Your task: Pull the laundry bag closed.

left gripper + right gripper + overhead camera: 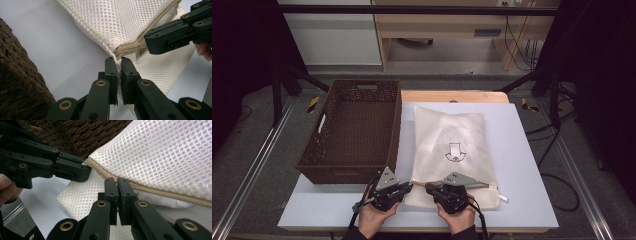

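A: Both pinching?
B: Yes. Left tool (119,62) nips the mesh bag's (452,145) near-left corner on the table (522,200); right tool (117,182) grips the zipper (160,191). Pull right, steadily.

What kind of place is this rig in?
Probably a lab or data-collection workstation, not a home: a white table inside a black metal frame, loose cables on a grey floor, and office-style wooden furniture behind.
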`<state>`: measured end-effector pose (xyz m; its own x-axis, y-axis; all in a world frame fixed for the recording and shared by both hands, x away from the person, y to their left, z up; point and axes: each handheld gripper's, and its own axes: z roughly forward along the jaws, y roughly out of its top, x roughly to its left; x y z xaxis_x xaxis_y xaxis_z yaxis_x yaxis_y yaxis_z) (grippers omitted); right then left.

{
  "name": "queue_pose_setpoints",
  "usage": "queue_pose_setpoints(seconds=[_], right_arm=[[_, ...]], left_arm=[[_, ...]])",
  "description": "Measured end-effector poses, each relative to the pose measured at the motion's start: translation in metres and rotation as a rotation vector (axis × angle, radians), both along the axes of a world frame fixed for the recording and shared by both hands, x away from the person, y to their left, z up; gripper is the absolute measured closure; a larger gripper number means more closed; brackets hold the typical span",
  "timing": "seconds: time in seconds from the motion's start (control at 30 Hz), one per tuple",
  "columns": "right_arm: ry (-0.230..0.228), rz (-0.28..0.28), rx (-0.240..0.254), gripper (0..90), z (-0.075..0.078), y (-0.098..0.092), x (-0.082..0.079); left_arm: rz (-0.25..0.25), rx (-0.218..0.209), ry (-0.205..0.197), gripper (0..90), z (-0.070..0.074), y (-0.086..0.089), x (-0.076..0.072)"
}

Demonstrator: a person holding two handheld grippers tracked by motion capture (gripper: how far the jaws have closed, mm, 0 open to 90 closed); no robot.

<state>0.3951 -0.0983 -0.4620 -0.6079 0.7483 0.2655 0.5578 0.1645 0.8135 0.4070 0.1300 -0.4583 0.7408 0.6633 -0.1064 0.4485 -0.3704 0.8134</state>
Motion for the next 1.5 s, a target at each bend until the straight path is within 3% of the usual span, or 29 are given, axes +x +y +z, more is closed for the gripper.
queue_pose_setpoints(seconds=[0.2,0.23,0.3,0.4,0.6,1.5], right_arm=[[0.009,0.008,0.006,87.6,0.0,-0.003,-0.002],[0.009,0.008,0.006,87.6,0.0,-0.004,-0.002],[-0.005,-0.013,-0.019,87.6,0.001,-0.006,-0.002],[0.014,-0.022,0.022,87.6,0.001,-0.014,-0.002],[0.016,-0.028,0.016,87.6,0.002,-0.02,-0.004],[0.013,-0.114,0.015,87.5,0.008,-0.071,-0.015]], left_arm=[[-0.008,0.003,0.0,84.5,-0.001,-0.002,-0.001],[0.001,0.019,-0.009,84.6,-0.001,-0.002,-0.001],[0.009,0.001,0.007,84.7,-0.001,0.001,0.0],[0.012,0.015,-0.015,84.6,0.001,0.001,-0.002],[0.01,0.001,0.002,84.6,-0.001,0.003,-0.001],[0.009,0.016,0.009,84.5,-0.005,0.004,-0.002]])
